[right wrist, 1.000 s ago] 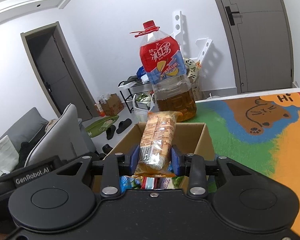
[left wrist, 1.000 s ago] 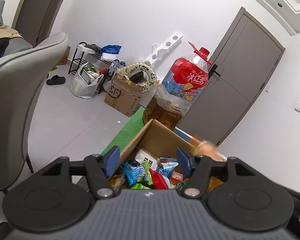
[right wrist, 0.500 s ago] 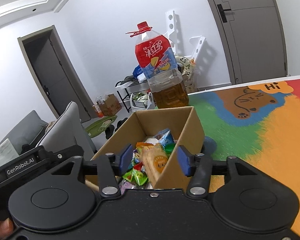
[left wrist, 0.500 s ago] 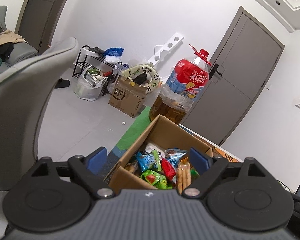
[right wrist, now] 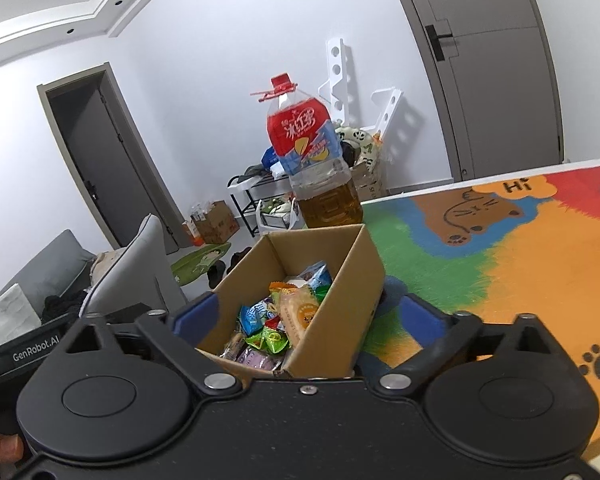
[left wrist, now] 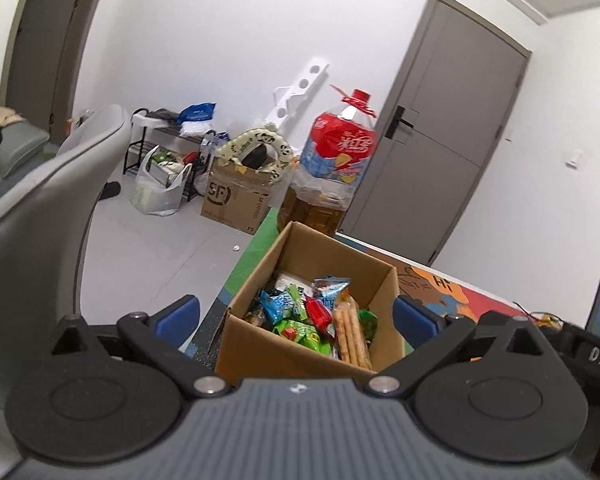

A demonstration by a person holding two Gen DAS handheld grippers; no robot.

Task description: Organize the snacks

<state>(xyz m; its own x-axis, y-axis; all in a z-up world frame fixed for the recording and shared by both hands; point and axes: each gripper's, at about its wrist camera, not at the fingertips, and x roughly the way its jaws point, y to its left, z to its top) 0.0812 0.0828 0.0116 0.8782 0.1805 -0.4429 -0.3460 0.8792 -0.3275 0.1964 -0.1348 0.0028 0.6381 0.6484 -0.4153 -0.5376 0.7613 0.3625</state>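
Hovering near the cardboard box [left wrist: 300, 350] of snacks [left wrist: 312, 316] on the colourful tabletop [right wrist: 540, 264], the left gripper [left wrist: 296, 316] and right gripper [right wrist: 308, 314] had just been opening, fingers spread wide and pinching nothing, a biscuit packet [right wrist: 300, 312] lying inside the box.

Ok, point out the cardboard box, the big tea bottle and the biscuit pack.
box [left wrist: 288, 354], left wrist view, front wall.
bottle [right wrist: 300, 130], right wrist view, red label.
biscuit pack [left wrist: 352, 334], left wrist view, middle of wrapper.
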